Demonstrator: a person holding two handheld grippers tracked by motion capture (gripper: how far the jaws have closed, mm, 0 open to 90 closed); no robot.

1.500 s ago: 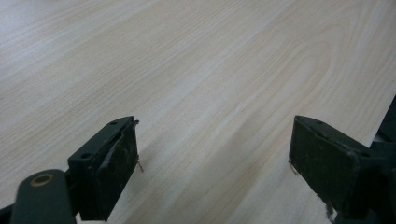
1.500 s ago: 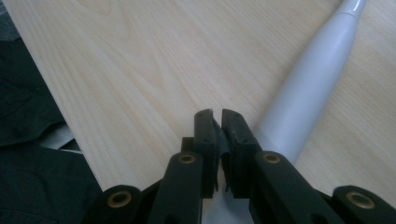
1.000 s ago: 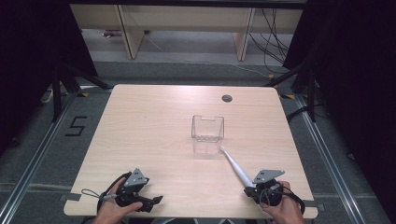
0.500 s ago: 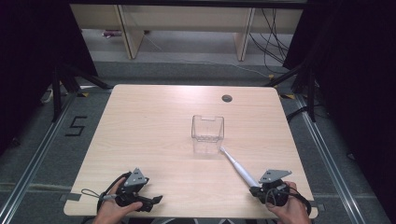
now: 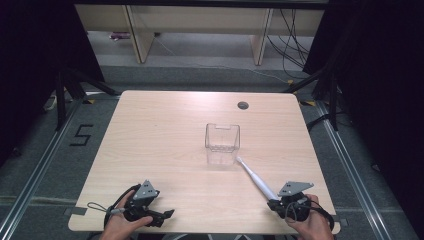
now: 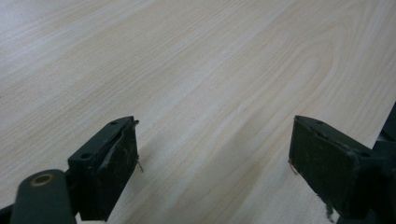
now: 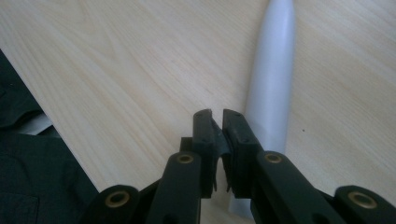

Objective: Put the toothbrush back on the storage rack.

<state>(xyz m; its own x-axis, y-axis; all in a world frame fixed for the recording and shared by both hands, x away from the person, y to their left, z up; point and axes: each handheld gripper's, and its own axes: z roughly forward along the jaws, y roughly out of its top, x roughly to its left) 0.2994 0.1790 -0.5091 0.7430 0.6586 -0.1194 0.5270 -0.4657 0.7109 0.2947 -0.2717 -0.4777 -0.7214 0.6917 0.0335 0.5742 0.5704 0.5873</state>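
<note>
High view showed us a pale wooden table (image 5: 165, 135) with a clear plastic box (image 5: 222, 138) near its middle, and a long white electric toothbrush (image 5: 256, 180) lying flat, its long axis running diagonally from the box's near corner back toward our right hand. The brush end sat just beside the box; the handle end reached our right gripper (image 5: 281, 205), so that hand was plainly the nearer one. In the right gripper view we saw the toothbrush (image 7: 275, 84) lying alongside the jaws, just off to one side, while the jaws stood nearly shut with nothing between them. Our left gripper (image 6: 215, 163) rested well apart, its jaws wide and empty over bare wood.
</note>
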